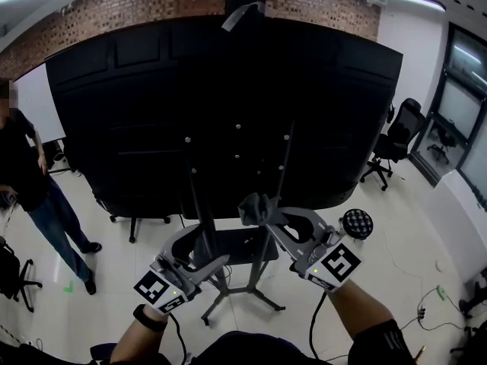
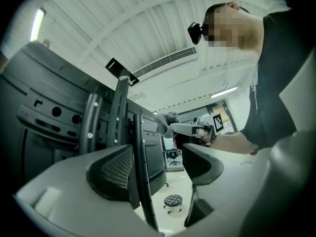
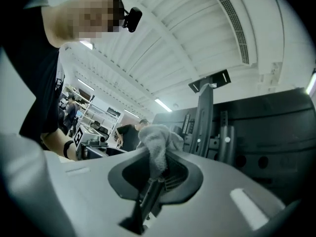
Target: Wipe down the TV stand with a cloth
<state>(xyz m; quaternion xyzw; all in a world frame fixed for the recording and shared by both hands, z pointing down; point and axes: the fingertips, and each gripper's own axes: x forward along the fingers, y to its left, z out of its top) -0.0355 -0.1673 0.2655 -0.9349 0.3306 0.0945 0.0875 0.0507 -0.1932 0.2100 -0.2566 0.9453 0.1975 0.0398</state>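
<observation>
The right tongs (image 3: 157, 174) are clamped together on a bunched grey cloth (image 3: 158, 142), which sticks out past their tips. In the head view that cloth (image 1: 249, 204) sits at the tip of the right tongs (image 1: 268, 219), just beside the right-hand black upright (image 1: 280, 179) of the TV stand (image 1: 243, 251). The left tongs (image 2: 158, 176) stand apart. The left upright (image 2: 139, 167) runs up between their jaws, close against one pad and well clear of the other, so they bracket the post rather than grip it. Ahead of both tongs rises the dark back of the television (image 1: 152, 112). To wipe well, I judge the cloth should be pressed flat to the post and drawn along its length in long strokes. The left tongs would do better shut on their post to steady the wheeled frame. Of writing, only the square black-and-white markers (image 1: 340, 263) on the tongs' cubes show. No brand or label can be read anywhere.
</observation>
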